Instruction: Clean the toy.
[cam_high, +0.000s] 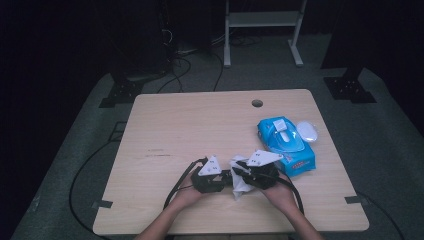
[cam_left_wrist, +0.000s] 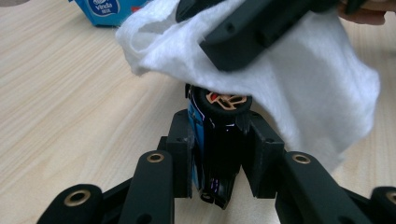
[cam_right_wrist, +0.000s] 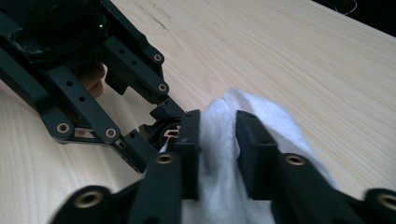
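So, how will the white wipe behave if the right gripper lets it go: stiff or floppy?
Probably floppy: the white wipe drapes in soft folds over the right gripper and bunches between its pads. It looks thin and light, so it would likely drop and crumple on the table. Its fibrous surface should not slip easily, unlike the toy car in the left gripper.

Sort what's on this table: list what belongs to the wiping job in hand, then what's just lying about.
In use:
- toy car, clamped in the left gripper
- white wet wipe, between the jaws of the right gripper, draped over the car's wheel

Lying about:
- blue wet-wipe pack, flap open
- white oval object beside the pack
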